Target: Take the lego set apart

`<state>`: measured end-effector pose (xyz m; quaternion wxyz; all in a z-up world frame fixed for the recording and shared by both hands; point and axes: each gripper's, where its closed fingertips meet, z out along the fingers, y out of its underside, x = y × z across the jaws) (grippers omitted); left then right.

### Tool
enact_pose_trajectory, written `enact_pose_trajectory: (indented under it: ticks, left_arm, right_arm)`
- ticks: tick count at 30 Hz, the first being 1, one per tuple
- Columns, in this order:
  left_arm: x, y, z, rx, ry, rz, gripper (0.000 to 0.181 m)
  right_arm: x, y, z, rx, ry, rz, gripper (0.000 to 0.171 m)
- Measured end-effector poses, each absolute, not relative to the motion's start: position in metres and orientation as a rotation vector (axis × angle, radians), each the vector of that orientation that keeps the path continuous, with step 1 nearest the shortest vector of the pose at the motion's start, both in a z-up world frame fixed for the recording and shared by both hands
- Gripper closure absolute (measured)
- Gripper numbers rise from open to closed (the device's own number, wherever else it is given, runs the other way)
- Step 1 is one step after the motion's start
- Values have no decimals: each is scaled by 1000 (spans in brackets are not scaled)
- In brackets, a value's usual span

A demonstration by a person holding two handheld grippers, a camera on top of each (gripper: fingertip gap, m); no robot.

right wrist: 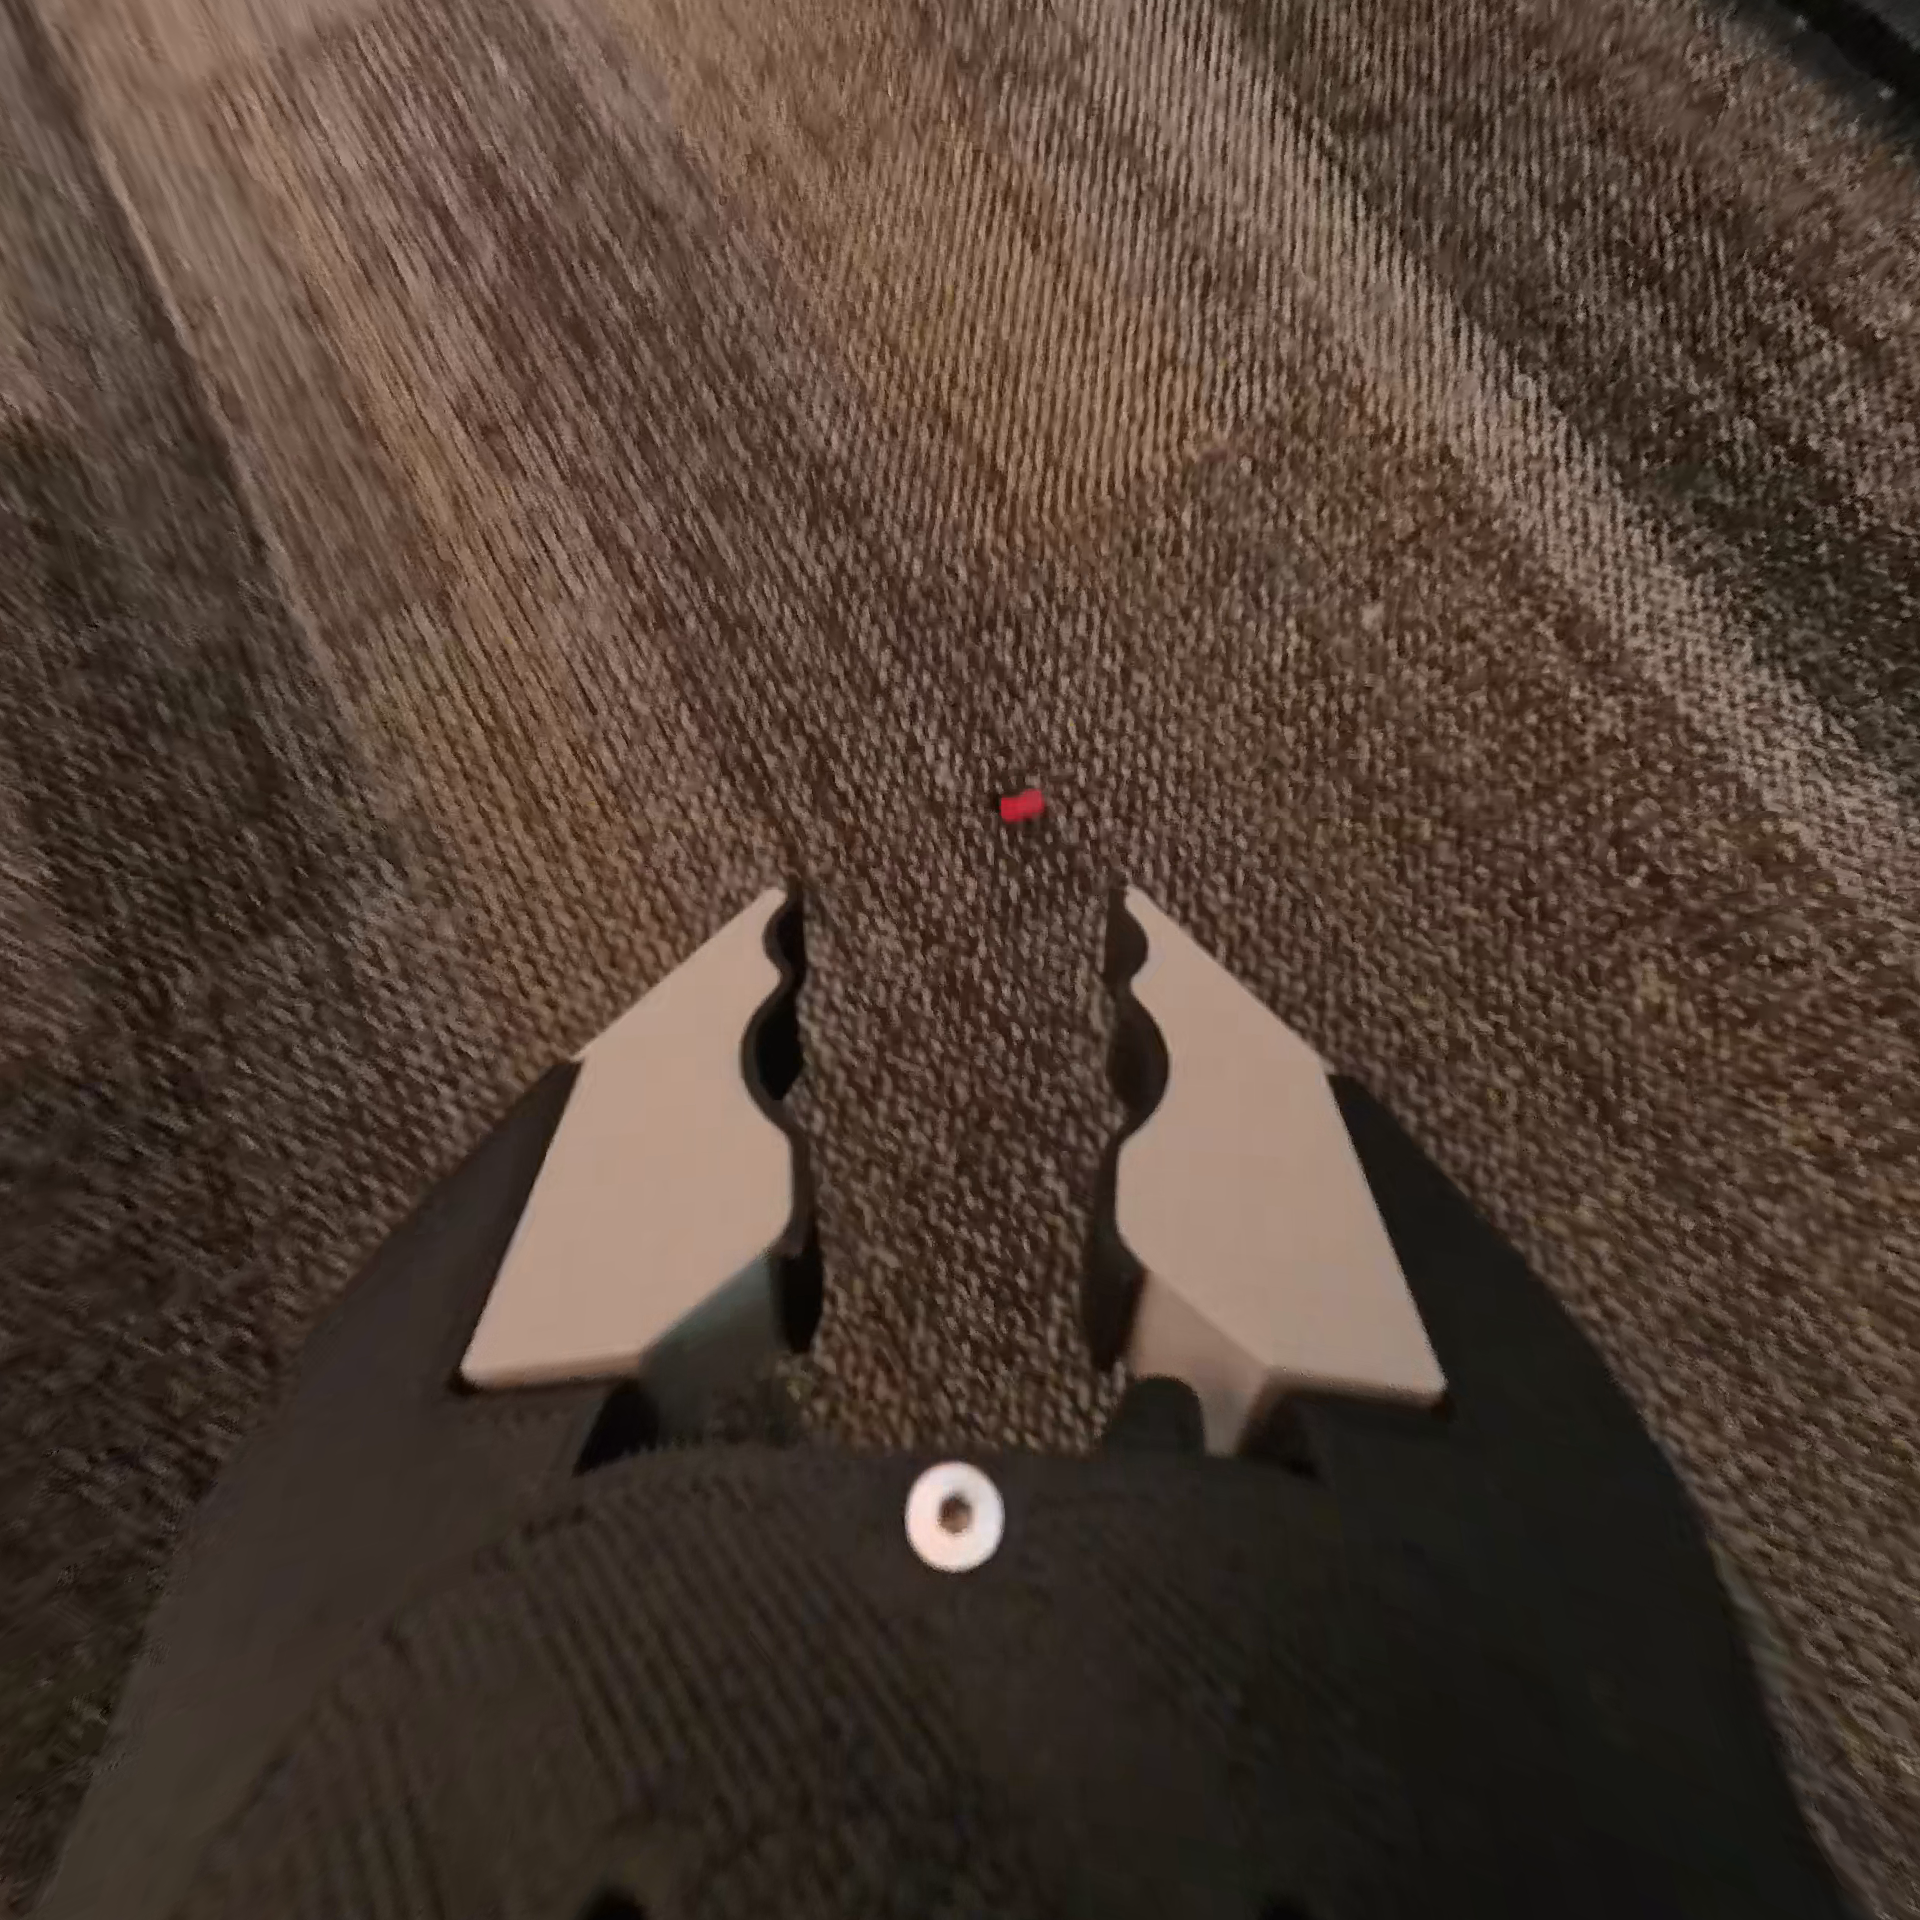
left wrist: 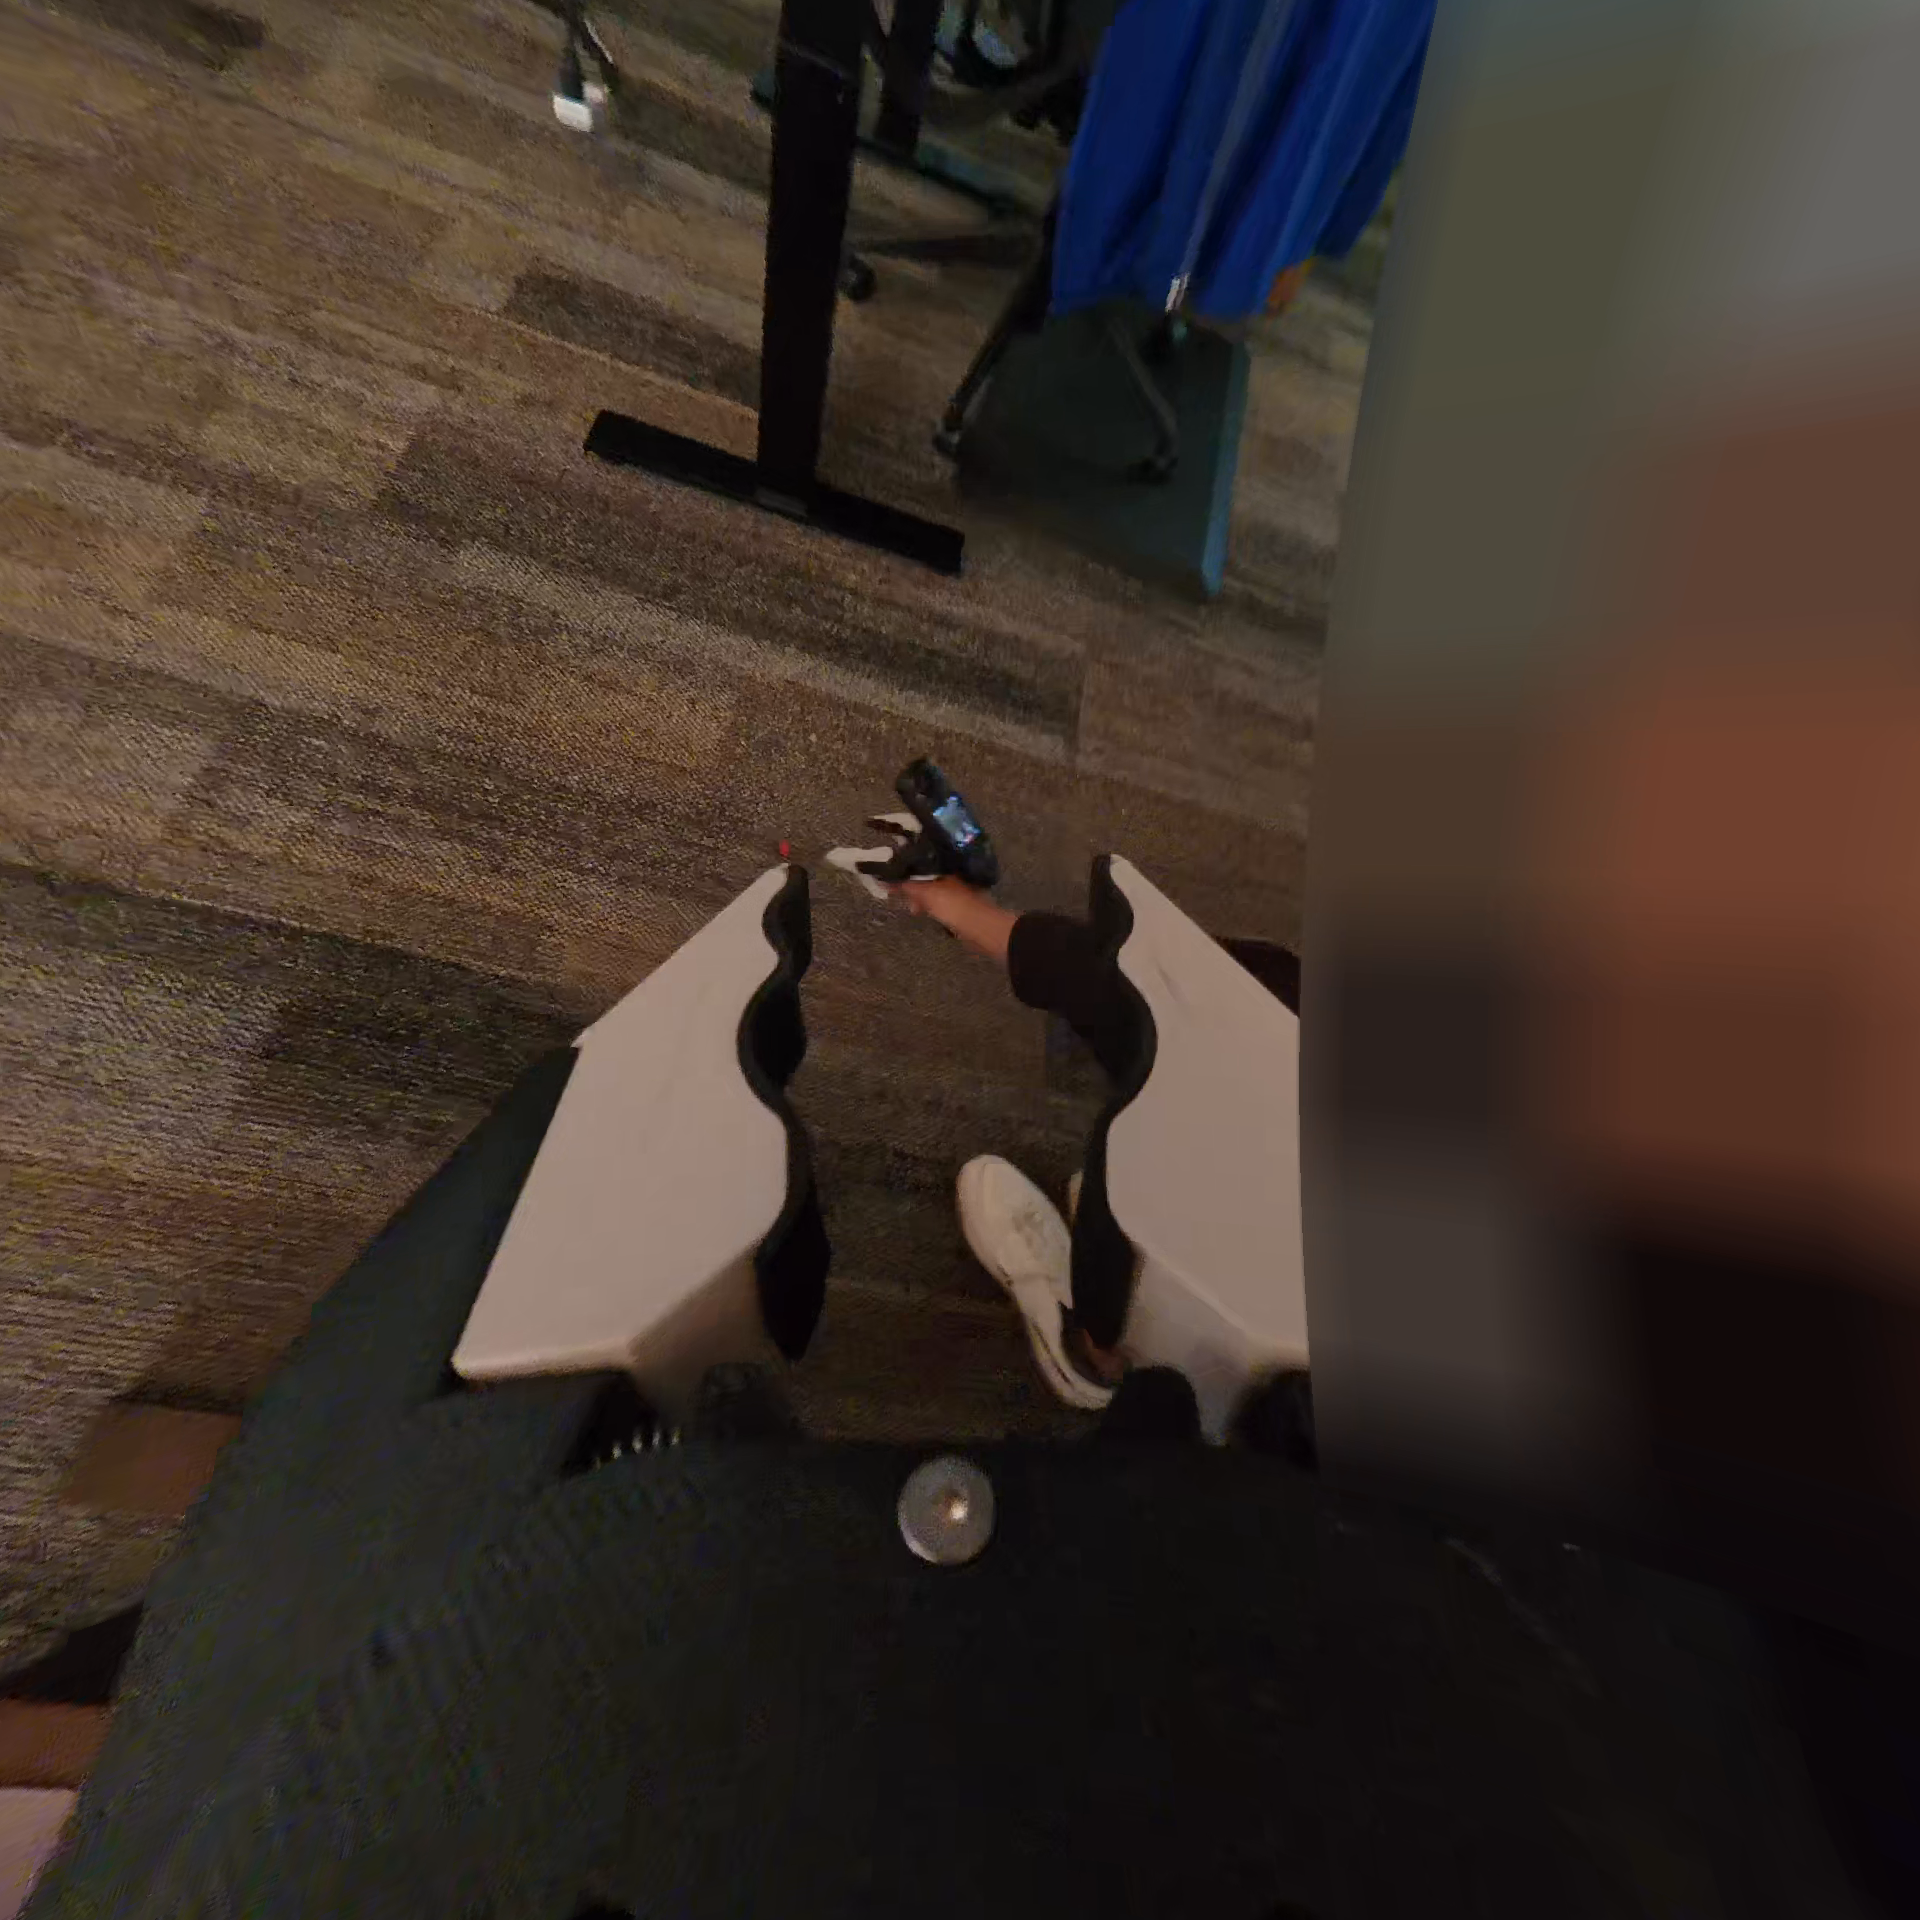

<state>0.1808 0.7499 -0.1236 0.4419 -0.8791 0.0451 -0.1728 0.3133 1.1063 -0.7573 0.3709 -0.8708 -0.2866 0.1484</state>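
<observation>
- One small red piece (right wrist: 1021, 806) is seen on the carpet (right wrist: 1351, 520), just ahead of the right gripper (right wrist: 954, 904) and a little right of its centre line; it is judged to be a lego part, though it is too small for its shape to be told.
- In the left wrist view the same red piece (left wrist: 784, 851) is glimpsed beside the left gripper's near fingertip, with the right gripper (left wrist: 868, 852) reaching toward it farther off.
- Both grippers are held spread, with nothing between the fingers; the left gripper (left wrist: 945, 873) is held high above the floor.
- The rest of the lego set is not seen in either view.
- The piece is judged light, stiff and smooth, so it may be flicked away or pressed into the pile if it is struck from one side.
- A hold across its two longer flanks, taken at the very fingertips and closed gently, is judged best.
- A white shoe (left wrist: 1023, 1273) and a black desk leg (left wrist: 805, 249) are also seen.
</observation>
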Motion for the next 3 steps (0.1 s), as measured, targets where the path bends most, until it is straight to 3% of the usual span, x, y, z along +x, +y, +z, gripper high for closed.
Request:
enact_pose_trajectory:
  ticks: [1, 3]
  left_arm:
    - [177, 757, -123, -2168, 128, -393, 127]
    - [165, 775, -123, -2160, 125, -353, 129]
  right_arm:
    - [309, 1113, -751, -2210, -691, 427, 114]
    - [308, 1124, -762, -2174, -644, 467, 114]
